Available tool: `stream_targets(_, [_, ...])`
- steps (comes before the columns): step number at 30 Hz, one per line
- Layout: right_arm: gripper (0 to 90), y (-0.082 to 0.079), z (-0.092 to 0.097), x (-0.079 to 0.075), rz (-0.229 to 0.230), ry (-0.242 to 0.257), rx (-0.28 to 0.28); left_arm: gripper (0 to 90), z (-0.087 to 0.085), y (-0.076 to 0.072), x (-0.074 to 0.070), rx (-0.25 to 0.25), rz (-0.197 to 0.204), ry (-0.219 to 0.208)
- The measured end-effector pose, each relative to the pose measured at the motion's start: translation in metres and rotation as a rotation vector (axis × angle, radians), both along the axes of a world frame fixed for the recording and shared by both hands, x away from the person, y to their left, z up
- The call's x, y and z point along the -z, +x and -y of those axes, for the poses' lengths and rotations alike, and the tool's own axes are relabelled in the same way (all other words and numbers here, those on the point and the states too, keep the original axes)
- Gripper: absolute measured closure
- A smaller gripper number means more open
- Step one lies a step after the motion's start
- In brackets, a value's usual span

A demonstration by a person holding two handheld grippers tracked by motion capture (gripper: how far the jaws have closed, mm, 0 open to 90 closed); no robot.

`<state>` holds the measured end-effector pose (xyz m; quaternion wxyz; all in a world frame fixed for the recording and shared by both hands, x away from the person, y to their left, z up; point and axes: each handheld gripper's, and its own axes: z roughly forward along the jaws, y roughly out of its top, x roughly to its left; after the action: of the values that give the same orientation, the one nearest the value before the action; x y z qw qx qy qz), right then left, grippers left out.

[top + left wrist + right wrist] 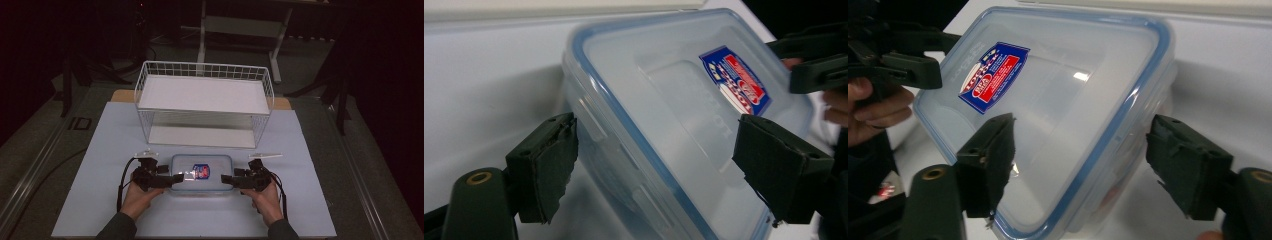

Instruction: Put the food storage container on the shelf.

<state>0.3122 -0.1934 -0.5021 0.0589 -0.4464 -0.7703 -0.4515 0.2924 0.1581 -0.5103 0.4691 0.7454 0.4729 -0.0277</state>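
Both hands sit nearest, at six o'clock: left gripper [172,180] and right gripper [226,179] stand spread wide at either short end of the clear rectangular plastic box with blue-sealed lid [202,173], pads off it. Lifting it looks undone. At twelve o'clock, beyond a bare strip, waits the white wire rack [204,102].

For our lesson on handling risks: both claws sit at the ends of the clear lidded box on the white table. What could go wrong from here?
1. Both the left claw and right claw stand open around the ends of the box; if lifted now, it would likely stay put or slip.
2. The box's plastic looks smooth, so a grip on the lid rim may slide off.
3. The wire basket stands close behind; a forward push could knock the box into it.
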Motion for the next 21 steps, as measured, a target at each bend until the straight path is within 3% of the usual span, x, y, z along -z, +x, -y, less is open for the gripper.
stream_targets(6, [21.2, 0.003, -0.001, 0.005, -0.072, 0.033, 0.002, 18.6, -0.003, 0.005, 0.007, 0.021, -0.085, -0.075])
stream_targets(8, [21.6, 0.005, -0.001, 0.008, -0.115, 0.064, -0.003, 19.0, -0.003, 0.004, 0.007, 0.013, -0.092, -0.081])
stream_targets(11, [23.9, 0.005, 0.000, 0.009, -0.129, 0.077, 0.001, 22.6, -0.007, 0.004, 0.006, -0.005, -0.116, -0.106])
stream_targets(14, [30.5, 0.003, 0.006, 0.008, -0.124, 0.098, -0.002, 30.7, -0.011, 0.002, 0.004, -0.002, -0.117, -0.118])
stream_targets(17, [36.6, 0.000, 0.011, 0.006, -0.122, 0.118, -0.007, 35.0, -0.014, -0.005, -0.001, 0.008, -0.088, -0.112])
stream_targets(21, [43.9, -0.007, 0.017, 0.003, -0.105, 0.139, -0.019, 42.1, -0.018, -0.014, -0.003, 0.012, -0.075, -0.139])
